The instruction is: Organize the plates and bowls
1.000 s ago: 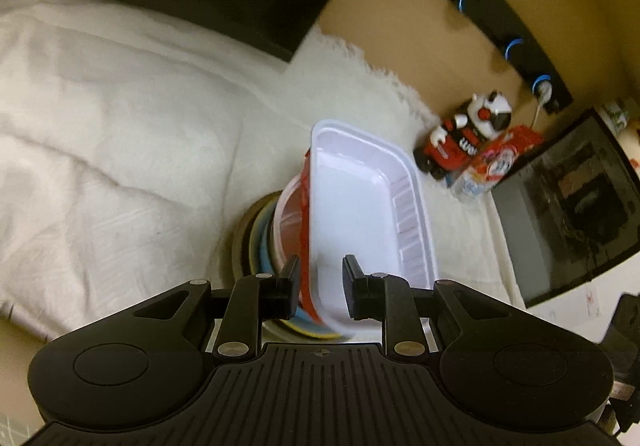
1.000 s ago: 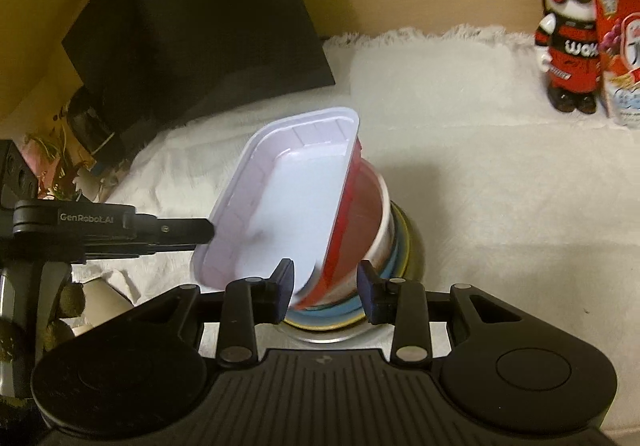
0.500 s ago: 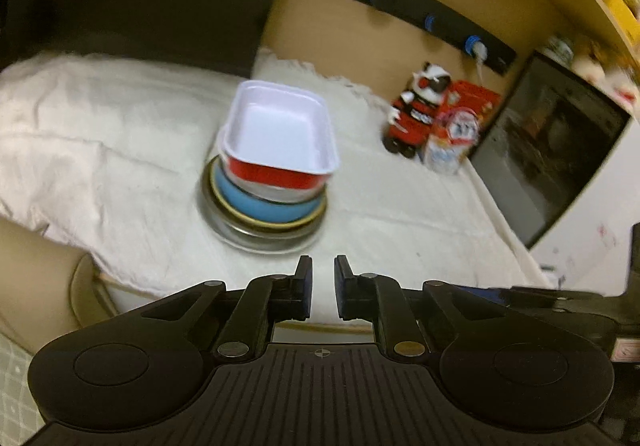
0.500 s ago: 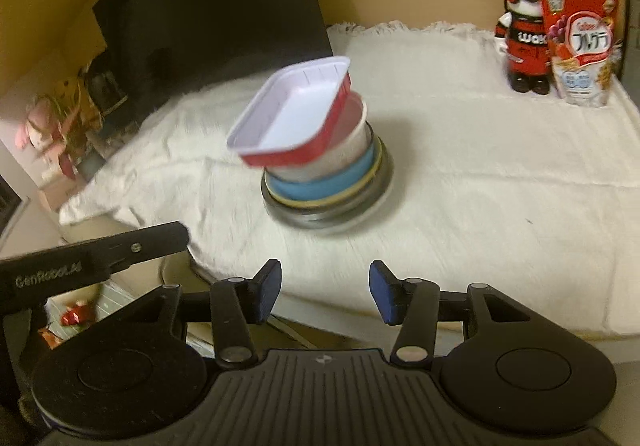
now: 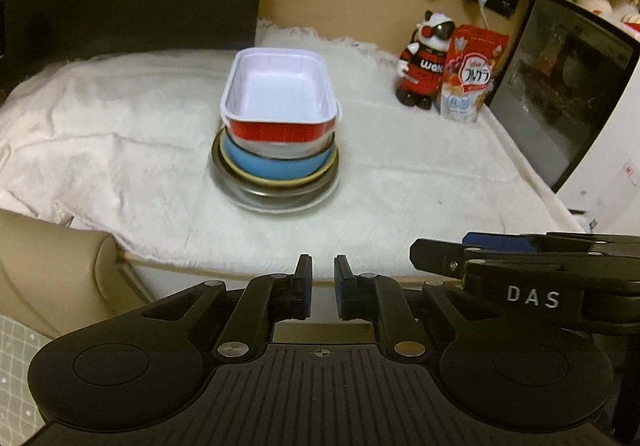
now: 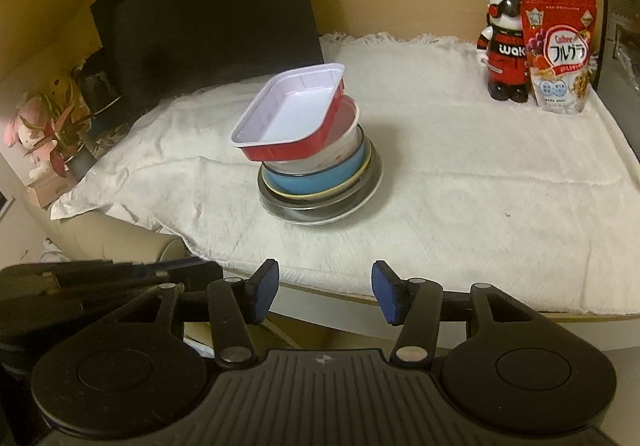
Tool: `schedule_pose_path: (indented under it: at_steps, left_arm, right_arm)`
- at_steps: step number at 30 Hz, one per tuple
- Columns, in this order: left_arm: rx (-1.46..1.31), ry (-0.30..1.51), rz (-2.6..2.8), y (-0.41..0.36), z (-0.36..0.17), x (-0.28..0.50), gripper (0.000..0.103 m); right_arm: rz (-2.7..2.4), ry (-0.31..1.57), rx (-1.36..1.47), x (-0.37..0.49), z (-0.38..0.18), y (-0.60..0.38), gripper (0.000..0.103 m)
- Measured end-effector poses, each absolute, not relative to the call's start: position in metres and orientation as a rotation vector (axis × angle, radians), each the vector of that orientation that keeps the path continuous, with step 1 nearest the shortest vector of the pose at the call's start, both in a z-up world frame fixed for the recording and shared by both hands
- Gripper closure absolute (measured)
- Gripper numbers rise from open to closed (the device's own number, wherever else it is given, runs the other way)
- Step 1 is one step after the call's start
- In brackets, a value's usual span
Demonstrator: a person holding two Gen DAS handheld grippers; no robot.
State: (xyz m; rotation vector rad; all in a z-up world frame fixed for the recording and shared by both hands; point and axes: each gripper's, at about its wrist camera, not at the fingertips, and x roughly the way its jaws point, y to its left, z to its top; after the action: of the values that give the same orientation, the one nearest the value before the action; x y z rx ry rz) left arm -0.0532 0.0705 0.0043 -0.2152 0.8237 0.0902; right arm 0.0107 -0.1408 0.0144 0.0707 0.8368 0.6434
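Stacking looks finished: the red tray sits on top of the stack of bowls and plates mid-desk, well left of the robot figurine, so the likely next move is only a straightening nudge. Left claw is empty, its fingers nearly closed with a narrow gap; right claw is empty and spread wide; both hang off the desk's near edge. The tray tilts, overhanging the stack's left side, long axis running from near toward the back wall.
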Motion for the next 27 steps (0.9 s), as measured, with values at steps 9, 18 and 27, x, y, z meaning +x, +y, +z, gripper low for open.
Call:
schedule_pose_path:
  at_steps: [9,18,27]
  left_arm:
    - [-0.148,0.824,0.128,0.069,0.01,-0.061,0.089]
    - [-0.151,0.826,0.125,0.073,0.011,-0.066,0.089]
    - [-0.156,0.819,0.131,0.074,0.012,-0.07,0.089]
  right_arm:
    - [0.654,0.89,0.059,0.008,0.003,-0.133,0.051]
    - [0.671,0.891,0.052,0.001,0.005,-0.127,0.051]
    - [0.683,0.89,0.05,-0.002,0.005,-0.123,0.051]
